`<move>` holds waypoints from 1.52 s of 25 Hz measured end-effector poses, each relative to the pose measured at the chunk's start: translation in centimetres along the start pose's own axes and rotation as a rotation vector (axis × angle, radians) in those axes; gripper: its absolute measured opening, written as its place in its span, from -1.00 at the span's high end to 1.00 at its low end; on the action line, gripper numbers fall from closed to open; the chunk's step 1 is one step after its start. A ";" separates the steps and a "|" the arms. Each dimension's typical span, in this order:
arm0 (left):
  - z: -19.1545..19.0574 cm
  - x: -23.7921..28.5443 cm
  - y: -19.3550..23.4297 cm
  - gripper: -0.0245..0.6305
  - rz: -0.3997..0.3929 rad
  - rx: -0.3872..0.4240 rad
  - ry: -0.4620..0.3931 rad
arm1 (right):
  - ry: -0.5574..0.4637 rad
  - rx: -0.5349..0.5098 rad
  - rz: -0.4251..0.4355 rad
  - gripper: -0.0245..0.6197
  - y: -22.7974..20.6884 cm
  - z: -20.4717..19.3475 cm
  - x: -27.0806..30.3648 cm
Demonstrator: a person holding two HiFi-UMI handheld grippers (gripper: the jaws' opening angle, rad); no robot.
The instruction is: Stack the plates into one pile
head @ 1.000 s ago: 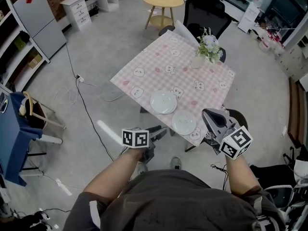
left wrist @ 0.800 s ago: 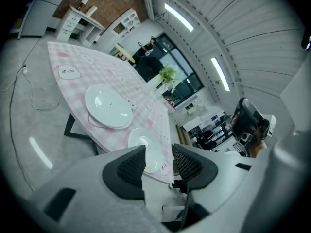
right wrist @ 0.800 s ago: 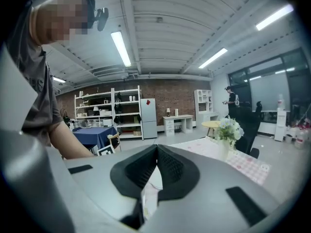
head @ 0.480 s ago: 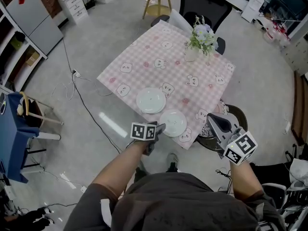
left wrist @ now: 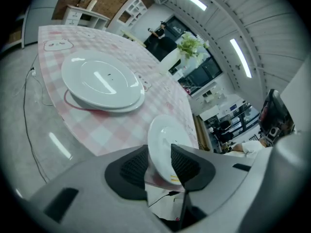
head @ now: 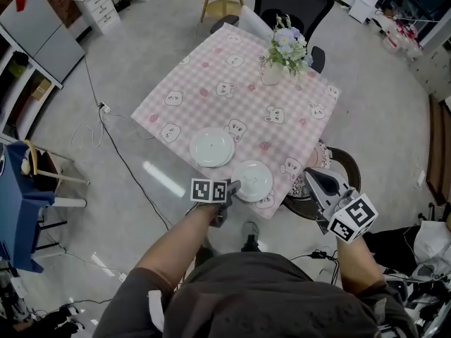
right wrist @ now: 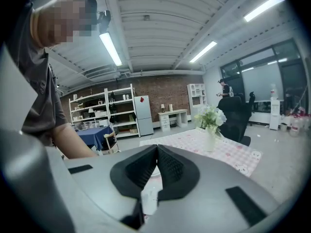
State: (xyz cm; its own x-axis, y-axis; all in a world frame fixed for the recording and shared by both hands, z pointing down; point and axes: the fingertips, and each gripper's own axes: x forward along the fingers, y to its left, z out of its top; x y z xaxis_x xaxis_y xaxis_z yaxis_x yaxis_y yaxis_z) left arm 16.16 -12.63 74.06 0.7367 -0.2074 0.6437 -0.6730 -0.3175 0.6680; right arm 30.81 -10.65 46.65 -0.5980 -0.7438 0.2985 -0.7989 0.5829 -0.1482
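Note:
Two white plates lie on the pink checked tablecloth [head: 239, 97]. The smaller near plate [head: 254, 180] sits at the table's front edge, and the far plate [head: 212, 147] lies just left of it and further in. My left gripper [head: 229, 186] is at the near plate's rim. In the left gripper view that plate [left wrist: 163, 140] stands between the pads of the left gripper [left wrist: 159, 166], whose jaws have just been closing and now touch it on both sides. The far plate [left wrist: 102, 81] lies flat beyond. My right gripper [head: 310, 174] hangs off the table's right corner, shut and holding nothing [right wrist: 157, 152].
A vase of flowers [head: 282, 48] stands at the table's far side. A dark round stool [head: 342, 166] sits by the front right corner, under my right gripper. A cable [head: 120, 143] trails on the floor at left. A blue-covered table [head: 14, 210] is at far left.
My left gripper has come forward and down from below the table edge onto the near plate's rim. The right gripper has drifted a little to the right. The table now sits closer in view.

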 end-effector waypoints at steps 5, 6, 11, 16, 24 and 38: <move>0.2 0.5 1.0 0.78 0.089 0.017 0.037 | 0.015 0.013 -0.018 0.94 -0.8 -0.8 -0.3; 0.2 0.7 1.0 0.78 0.091 0.018 0.048 | 0.017 0.019 -0.024 0.94 -1.0 -1.0 -0.4; 0.5 0.5 0.8 0.82 0.007 -0.102 0.071 | 0.019 0.032 -0.039 0.94 -1.4 -1.0 -0.6; 1.5 -1.4 -2.0 0.87 -0.204 -0.246 -0.014 | 0.012 0.034 -0.044 0.94 -1.9 -0.5 -0.6; 3.5 -4.9 -3.7 0.88 -0.341 -0.286 -0.132 | 0.006 0.023 -0.018 0.94 -0.9 0.2 0.6; 12.6 -11.8 5.4 0.88 -0.198 -0.326 -0.421 | 0.018 -0.004 0.003 0.94 0.2 0.6 2.4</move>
State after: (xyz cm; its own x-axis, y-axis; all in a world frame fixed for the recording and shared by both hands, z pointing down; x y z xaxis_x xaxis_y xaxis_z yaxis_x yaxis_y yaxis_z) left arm 4.70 -23.57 65.37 0.7686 -0.5450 0.3349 -0.4558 -0.0994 0.8845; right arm 29.17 -12.52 46.74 -0.5991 -0.7362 0.3148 -0.7969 0.5864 -0.1453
